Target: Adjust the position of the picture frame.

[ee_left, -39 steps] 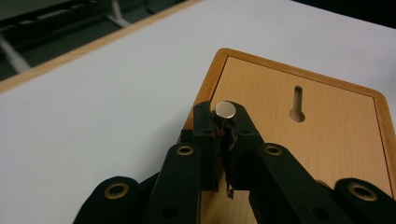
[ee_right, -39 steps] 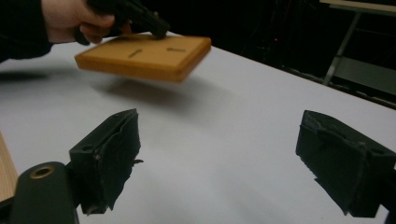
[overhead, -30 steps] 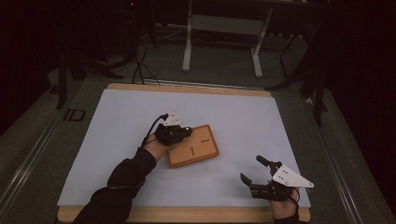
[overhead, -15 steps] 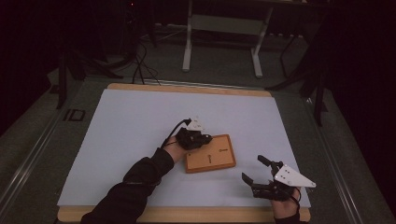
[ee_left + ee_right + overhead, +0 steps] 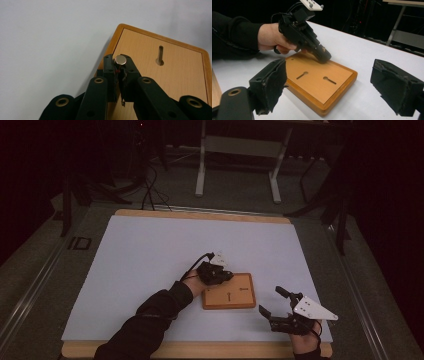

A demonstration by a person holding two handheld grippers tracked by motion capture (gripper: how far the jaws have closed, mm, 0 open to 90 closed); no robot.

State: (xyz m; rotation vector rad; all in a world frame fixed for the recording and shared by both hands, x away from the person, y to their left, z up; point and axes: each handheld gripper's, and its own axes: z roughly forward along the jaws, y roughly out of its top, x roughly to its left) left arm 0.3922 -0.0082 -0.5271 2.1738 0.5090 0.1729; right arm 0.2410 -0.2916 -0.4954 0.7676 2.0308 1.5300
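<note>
Since a second ago the wooden board [image 5: 229,291] and the left hand-held gripper [image 5: 226,275] have shifted right and nearer on the white tabletop [image 5: 150,250], the board now lying squarer to the near edge; the right hand-held gripper [image 5: 274,306] has kept its place.

Nearest, at the right near corner, the right hand-held gripper rests low with its jaws wide apart and nothing between them. Just left of and beyond it lies the board, flat on the tabletop. Over the board's far left corner the left hand-held gripper tilts down, its jaws together and clamped on a small round metal piece [image 5: 120,59].

The step in hand appears to be carrying that piece to one of the board's keyhole slots [image 5: 329,80]. The next move would call for lining the piece up over a slot's round end and lowering it straight.

The left gripper view shows the piece's shiny round face between the pads, which the high view is too coarse to show. The right gripper view reveals two slots side by side; the left gripper view frames one [image 5: 160,55].
</note>
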